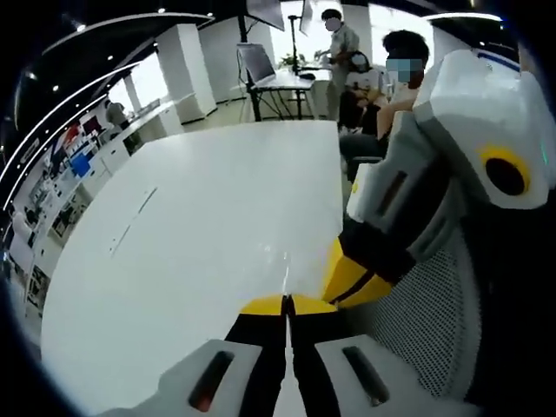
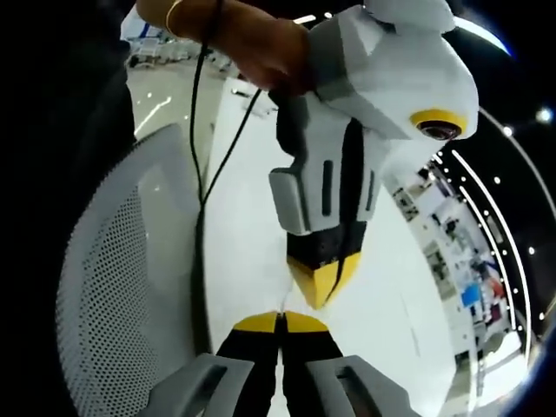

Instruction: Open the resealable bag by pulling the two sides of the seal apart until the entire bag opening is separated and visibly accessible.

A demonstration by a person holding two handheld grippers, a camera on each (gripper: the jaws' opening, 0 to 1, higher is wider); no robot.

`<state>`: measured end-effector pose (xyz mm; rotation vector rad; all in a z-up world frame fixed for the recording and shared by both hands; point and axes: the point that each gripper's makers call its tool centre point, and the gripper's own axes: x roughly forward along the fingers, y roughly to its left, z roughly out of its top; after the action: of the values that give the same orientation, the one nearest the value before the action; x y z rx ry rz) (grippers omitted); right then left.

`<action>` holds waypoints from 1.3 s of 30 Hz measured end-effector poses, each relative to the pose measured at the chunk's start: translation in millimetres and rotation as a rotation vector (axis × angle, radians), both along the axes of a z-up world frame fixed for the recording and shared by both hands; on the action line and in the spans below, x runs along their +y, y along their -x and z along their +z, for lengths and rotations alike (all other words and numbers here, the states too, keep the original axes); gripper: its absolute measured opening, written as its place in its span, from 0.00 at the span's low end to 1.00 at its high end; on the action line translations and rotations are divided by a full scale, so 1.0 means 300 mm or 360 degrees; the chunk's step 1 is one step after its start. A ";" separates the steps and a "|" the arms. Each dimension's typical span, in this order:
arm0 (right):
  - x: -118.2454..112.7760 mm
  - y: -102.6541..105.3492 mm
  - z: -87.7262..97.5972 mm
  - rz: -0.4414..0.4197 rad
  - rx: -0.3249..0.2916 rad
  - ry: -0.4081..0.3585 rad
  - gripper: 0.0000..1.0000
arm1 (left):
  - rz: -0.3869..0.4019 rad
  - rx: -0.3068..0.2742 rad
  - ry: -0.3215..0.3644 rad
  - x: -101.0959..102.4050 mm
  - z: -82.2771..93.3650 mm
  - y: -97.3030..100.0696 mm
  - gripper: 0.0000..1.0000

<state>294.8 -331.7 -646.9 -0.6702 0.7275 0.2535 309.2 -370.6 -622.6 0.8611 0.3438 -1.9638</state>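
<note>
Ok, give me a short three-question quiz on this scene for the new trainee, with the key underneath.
1. True or false: the left gripper has its fingers spread wide apart.
2. What lies beyond the tips of both grippers? A. a white table B. a green carpet C. a wooden bench
3. Fill the gap: to the left of the right gripper in its own view stands a chair with a ____ back.

Key: 1 false, the tips are shut together; 2 A; 3 mesh.
</note>
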 end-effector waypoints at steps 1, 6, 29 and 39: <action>0.000 -0.002 0.000 -0.0005 -0.0002 -0.0010 0.00 | 0.0020 -0.0021 0.0038 -0.011 0.011 -0.010 0.00; 0.005 -0.009 0.001 -0.0015 -0.0006 -0.0042 0.00 | 0.0062 -0.0109 0.0223 -0.057 0.079 -0.037 0.00; -0.018 -0.027 0.014 -0.0043 -0.0042 -0.0058 0.00 | -0.0048 -0.0261 0.0359 -0.144 0.174 -0.053 0.00; -0.013 -0.024 0.006 -0.0015 -0.0012 -0.0048 0.00 | -0.0055 -0.0276 0.0353 -0.152 0.183 -0.069 0.00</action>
<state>302.0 -335.4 -645.2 -0.6385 0.7180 0.2529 329.8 -416.2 -567.8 0.8888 0.0095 -1.9004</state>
